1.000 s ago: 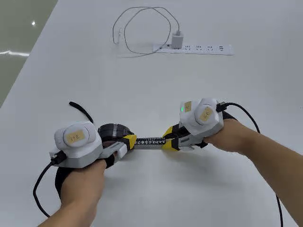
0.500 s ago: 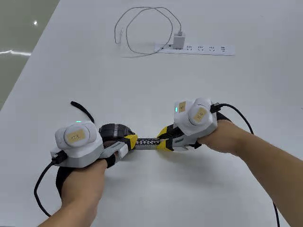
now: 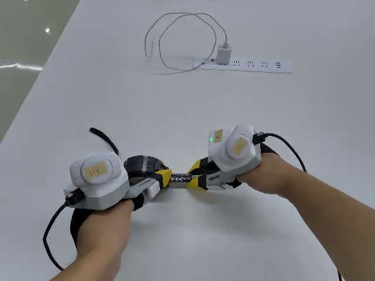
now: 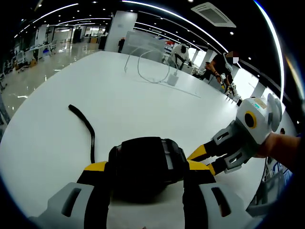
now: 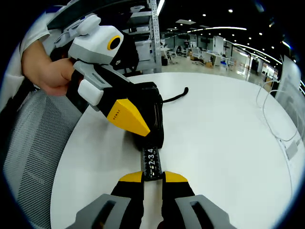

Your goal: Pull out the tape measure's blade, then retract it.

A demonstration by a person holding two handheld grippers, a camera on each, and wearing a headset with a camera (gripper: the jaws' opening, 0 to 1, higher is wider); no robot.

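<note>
Right gripper view is showing the right claw (image 5: pixel 153 179) pinching the blade (image 5: pixel 151 163), barely out of the tape measure (image 5: pixel 145 107), which the left claw (image 4: pixel 147 168) is clamping. Full retraction is seemingly remaining.

White numerals 2, 3 and 4 stand on the black blade (image 5: pixel 151 163). They lie just beside the mouth of the tape measure (image 5: pixel 150 109).

The tape measure (image 3: pixel 142 165), a chunky black case, sits upright at the lower left of centre in the head view, clamped by the left gripper (image 3: pixel 160 177). A short black blade (image 5: pixel 151 163) marked 2, 3, 4 runs out level, its end pinched by the right gripper (image 5: pixel 152 178). Its black strap (image 3: pixel 104 139) trails toward the upper left.
</note>
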